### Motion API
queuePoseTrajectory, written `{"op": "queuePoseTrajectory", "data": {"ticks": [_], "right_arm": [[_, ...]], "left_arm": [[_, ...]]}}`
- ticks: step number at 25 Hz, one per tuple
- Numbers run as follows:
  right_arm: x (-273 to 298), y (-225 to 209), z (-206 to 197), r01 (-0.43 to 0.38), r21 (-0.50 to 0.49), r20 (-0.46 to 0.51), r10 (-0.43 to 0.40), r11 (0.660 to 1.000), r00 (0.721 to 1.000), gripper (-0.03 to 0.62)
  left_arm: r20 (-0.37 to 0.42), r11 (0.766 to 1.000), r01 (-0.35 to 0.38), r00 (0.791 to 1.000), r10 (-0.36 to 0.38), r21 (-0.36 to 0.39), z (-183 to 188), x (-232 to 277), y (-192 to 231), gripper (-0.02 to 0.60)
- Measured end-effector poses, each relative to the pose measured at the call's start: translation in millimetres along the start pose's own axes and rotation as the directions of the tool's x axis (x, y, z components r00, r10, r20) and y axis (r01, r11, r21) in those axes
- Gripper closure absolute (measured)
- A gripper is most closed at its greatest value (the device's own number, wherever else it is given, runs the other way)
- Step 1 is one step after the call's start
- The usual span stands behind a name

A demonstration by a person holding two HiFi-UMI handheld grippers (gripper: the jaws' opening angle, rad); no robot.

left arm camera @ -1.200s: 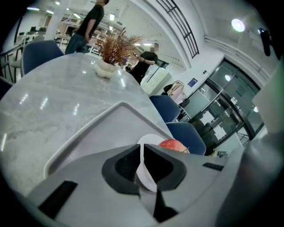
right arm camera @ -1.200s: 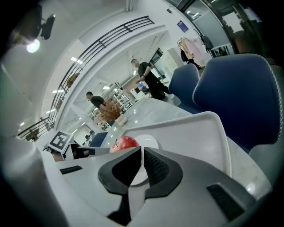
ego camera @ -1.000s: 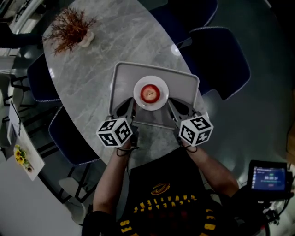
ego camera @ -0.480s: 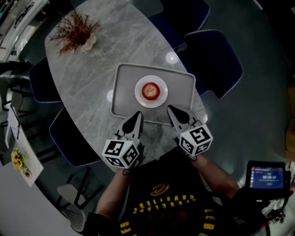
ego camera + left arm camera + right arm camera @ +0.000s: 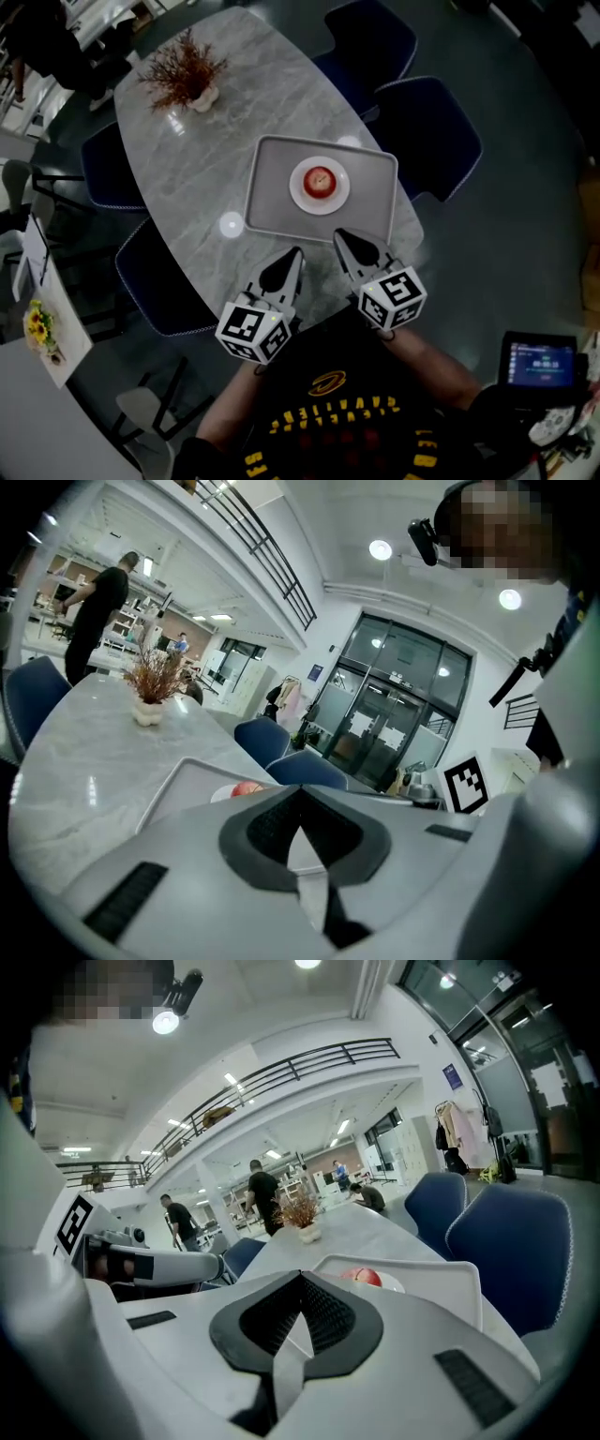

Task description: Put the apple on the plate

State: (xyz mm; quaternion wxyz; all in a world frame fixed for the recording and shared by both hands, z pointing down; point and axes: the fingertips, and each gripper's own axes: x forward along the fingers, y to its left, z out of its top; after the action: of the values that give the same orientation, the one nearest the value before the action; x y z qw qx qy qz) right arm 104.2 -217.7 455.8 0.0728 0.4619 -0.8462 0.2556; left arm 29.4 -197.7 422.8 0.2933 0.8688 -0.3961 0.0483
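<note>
Grey marble oval table point(image 5: 187, 178), rectangular tray point(image 5: 272, 202), round white plate point(image 5: 299, 190), round red apple point(image 5: 320, 180) centred, dimple up, left gripper point(image 5: 289, 258), right gripper point(image 5: 342, 236) at tray's six o'clock, both pressed together.

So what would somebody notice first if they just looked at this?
The red apple sits on a white plate, in the middle of a grey tray on the marbled table. Next come the left tool and right tool, both shut and empty, pointing at the tray's nearest edge.
</note>
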Motion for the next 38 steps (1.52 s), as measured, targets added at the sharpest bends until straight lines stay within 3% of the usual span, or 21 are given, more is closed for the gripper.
{"op": "queuePoseTrajectory", "data": {"ticks": [5,10,20,26,32,38], "right_arm": [[-16,25,18,0.009,-0.058,0.064,-0.006,0.998,0.998,0.588],[-44,82,30,0.027,-0.129,0.120,-0.012,0.991,0.993,0.588],[-54,81,55,0.049,-0.182,0.212,-0.010,0.982,0.977,0.588],[-64,88,80,0.053,-0.253,0.304,0.027,0.966,0.952,0.588],[-103,180,61,0.097,-0.319,0.324,0.012,0.943,0.946,0.588],[-105,171,64,0.130,-0.347,0.345,-0.002,0.929,0.939,0.588]], "left_arm": [[0.046,0.997,0.048,0.998,-0.051,0.062,17,-19,-20,0.581],[0.075,0.990,0.093,0.992,-0.101,0.101,23,-71,-41,0.581],[0.127,0.971,0.089,0.985,-0.119,0.223,44,-69,-64,0.581],[0.146,0.957,0.095,0.980,-0.139,0.276,53,-63,-72,0.581],[0.168,0.942,0.141,0.966,-0.199,0.303,39,-153,-91,0.581],[0.201,0.938,0.150,0.955,-0.220,0.313,37,-145,-87,0.581]]}}
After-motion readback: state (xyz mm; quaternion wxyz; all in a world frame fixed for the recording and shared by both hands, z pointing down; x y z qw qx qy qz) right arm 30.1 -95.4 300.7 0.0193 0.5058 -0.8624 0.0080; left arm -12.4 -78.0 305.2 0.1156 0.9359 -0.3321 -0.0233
